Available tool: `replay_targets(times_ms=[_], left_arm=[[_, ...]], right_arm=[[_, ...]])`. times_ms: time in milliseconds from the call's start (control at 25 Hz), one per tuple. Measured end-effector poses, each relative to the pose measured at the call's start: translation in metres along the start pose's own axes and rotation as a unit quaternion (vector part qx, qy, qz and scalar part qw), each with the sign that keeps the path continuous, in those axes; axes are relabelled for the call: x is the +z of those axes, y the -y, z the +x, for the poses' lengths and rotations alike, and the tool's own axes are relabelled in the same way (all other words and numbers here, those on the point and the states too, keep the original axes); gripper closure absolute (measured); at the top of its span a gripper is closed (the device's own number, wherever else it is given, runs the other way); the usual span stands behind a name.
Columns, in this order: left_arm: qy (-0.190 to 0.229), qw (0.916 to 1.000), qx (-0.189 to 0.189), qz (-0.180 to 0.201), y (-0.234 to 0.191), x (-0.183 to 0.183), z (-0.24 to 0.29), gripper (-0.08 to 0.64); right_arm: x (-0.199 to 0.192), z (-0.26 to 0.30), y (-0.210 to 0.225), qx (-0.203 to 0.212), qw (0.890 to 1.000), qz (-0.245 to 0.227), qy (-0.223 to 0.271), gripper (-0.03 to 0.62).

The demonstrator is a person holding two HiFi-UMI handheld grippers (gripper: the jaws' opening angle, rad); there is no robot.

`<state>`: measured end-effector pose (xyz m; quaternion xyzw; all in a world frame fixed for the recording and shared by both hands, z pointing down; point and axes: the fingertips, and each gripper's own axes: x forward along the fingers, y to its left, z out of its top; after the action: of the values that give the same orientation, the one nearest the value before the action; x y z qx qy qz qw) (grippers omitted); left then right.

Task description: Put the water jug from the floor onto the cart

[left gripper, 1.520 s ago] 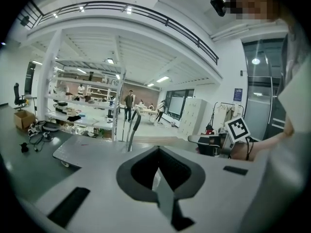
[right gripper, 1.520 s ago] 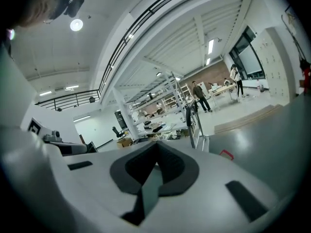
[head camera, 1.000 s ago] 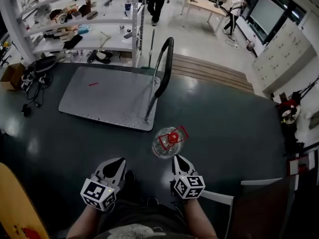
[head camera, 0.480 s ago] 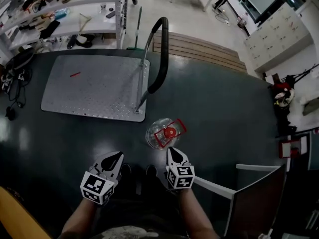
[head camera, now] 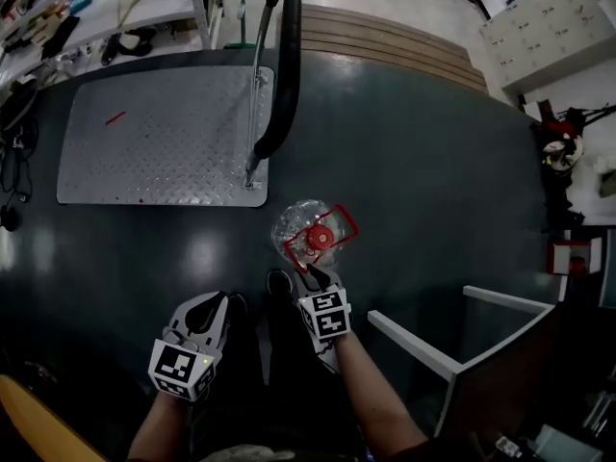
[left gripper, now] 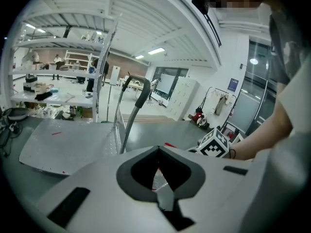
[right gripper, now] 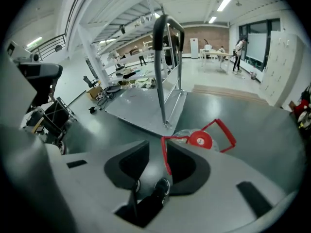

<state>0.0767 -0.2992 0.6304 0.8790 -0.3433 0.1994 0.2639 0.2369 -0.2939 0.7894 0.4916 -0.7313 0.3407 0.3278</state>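
- Water jug point(head camera: 306, 231): clear body, red cap point(head camera: 321, 238), red handle point(right gripper: 165, 159). It is seen standing upright on the dark green floor point(head camera: 433, 162), not on the cart.
- The jug is located just beside the near right corner of the cart point(head camera: 154, 142), close to the foot of the handle post. Whether the two touch cannot be told.
- Right gripper point(head camera: 308, 275): held at the near side of the jug and pointed steeply down. The jaws are apart and opening. One bar of the red handle is seen running between them, close along the inner face of the jaw at the right of the right gripper view. The bar is not clamped.
- Left gripper point(head camera: 214, 302): held to the left of the right gripper, over bare floor and apart from the jug. The jaws are closed tip to tip and nothing is gripped. A sliver of the clear jug is glimpsed through the gap behind the tips.
- Cart: a flat diamond-plate deck with a small red mark point(head camera: 115, 118) noted toward its far left. A black-padded push handle point(head camera: 285, 56) rises at the end nearest the jug.
- A dark shoe point(right gripper: 162, 184) is seen on the floor below the right jaws.
- Surroundings: a white frame point(head camera: 414, 346) lies to the right of the person. Shelving point(head camera: 96, 8) stands beyond the cart, with wooden boards point(head camera: 385, 37) on the floor behind it.
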Motion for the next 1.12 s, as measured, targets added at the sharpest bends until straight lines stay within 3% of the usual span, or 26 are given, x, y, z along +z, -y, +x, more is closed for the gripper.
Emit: replay_targets(times_ms=[280,400,720,800,1120], left_arm=[[-0.021,0.9996,0.018,0.007,-0.021,-0.01,0.049,0.554],[-0.02,0.9994,0.023,-0.014,-0.03,-0.01,0.065,0.552],[-0.025,0.9965,0.05,-0.061,-0.04,-0.05,0.079,0.552],[-0.024,0.9957,0.056,-0.07,-0.043,-0.052,0.077,0.552],[-0.011,0.994,0.071,-0.082,-0.054,-0.052,0.066,0.552]], right_arm=[[-0.022,0.065,0.012,0.021,0.997,-0.029,-0.074,0.489],[-0.031,0.084,0.015,0.025,0.993,-0.057,-0.103,0.48],[-0.051,0.107,0.018,0.006,0.983,-0.122,-0.134,0.483],[-0.052,0.108,0.017,0.007,0.983,-0.117,-0.142,0.556],[-0.046,0.101,0.013,0.041,0.987,-0.058,-0.145,0.568]])
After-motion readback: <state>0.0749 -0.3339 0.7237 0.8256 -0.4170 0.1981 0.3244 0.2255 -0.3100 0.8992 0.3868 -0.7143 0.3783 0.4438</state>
